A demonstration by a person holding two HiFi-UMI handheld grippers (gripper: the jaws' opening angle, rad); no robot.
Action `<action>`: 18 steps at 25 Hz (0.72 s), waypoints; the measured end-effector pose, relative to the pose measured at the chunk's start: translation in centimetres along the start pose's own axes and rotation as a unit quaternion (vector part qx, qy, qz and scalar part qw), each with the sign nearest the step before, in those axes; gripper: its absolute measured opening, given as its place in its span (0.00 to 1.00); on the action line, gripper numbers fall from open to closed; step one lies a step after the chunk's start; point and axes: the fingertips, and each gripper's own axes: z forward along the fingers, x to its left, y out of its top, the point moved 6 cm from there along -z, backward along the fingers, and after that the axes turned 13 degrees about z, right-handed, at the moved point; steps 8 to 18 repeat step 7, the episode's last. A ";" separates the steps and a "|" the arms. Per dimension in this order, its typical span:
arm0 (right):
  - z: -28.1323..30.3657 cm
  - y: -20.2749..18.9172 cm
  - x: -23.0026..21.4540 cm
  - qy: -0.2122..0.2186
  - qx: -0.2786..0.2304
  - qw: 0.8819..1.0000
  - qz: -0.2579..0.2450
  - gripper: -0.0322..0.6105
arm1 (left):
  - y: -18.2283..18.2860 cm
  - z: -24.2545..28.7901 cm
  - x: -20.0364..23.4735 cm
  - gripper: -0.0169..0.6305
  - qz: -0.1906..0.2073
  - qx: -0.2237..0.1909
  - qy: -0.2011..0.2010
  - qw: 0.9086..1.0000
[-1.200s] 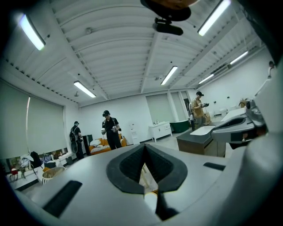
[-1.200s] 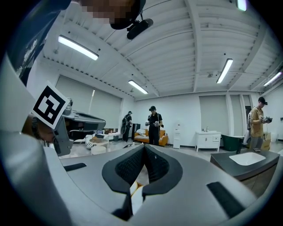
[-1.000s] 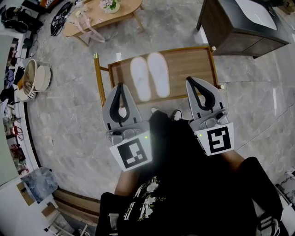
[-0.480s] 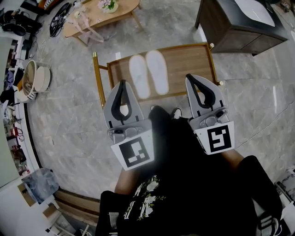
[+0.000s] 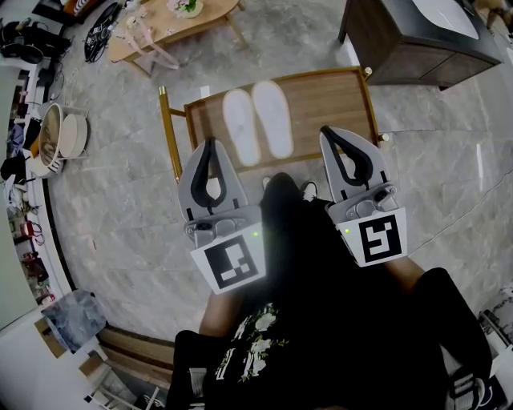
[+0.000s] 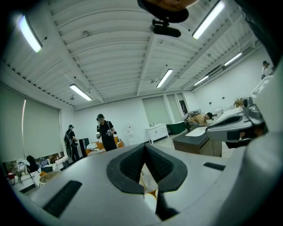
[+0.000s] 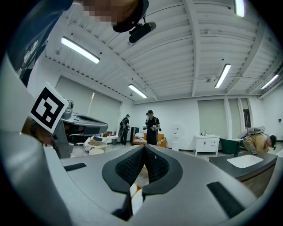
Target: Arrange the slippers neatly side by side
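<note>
Two white slippers [image 5: 256, 124] lie side by side, lengthwise, on a low wooden table with a gold frame [image 5: 329, 104]. My left gripper [image 5: 210, 145] hangs shut and empty at the table's near edge, just short of the left slipper. My right gripper [image 5: 328, 132] is also shut and empty, over the near right part of the table, right of the slippers. Both grippers are tilted up. In the left gripper view the jaws [image 6: 144, 146] meet in front of the room and ceiling, and the right gripper view shows the same [image 7: 144, 147]. Neither gripper view shows the slippers.
A dark cabinet [image 5: 417, 44] stands at the far right. A light wooden coffee table [image 5: 172, 24] is at the far left, with shoes and clutter along the left wall. The person's feet [image 5: 307, 190] are by the table's near edge. People [image 7: 151, 128] stand far off.
Both grippers stay shut and raised, drifting slightly. The slippers have not moved on the table.
</note>
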 end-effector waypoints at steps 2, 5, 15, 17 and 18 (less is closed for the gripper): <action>0.0 -0.1 -0.1 -0.002 0.001 1.000 0.001 0.05 | 0.0 0.2 -0.1 0.03 0.000 0.001 -0.004 1.000; 0.1 -0.3 -0.4 -0.005 0.006 1.000 0.003 0.05 | -0.2 0.6 -0.5 0.03 0.000 0.004 -0.010 1.000; 0.1 -0.5 -0.7 -0.006 0.011 1.000 0.005 0.05 | -0.3 0.8 -0.7 0.03 0.001 0.006 -0.013 1.000; 0.1 -0.5 -0.7 -0.006 0.011 1.000 0.005 0.05 | -0.3 0.8 -0.7 0.03 0.001 0.006 -0.013 1.000; 0.1 -0.5 -0.7 -0.006 0.011 1.000 0.005 0.05 | -0.3 0.8 -0.7 0.03 0.001 0.006 -0.013 1.000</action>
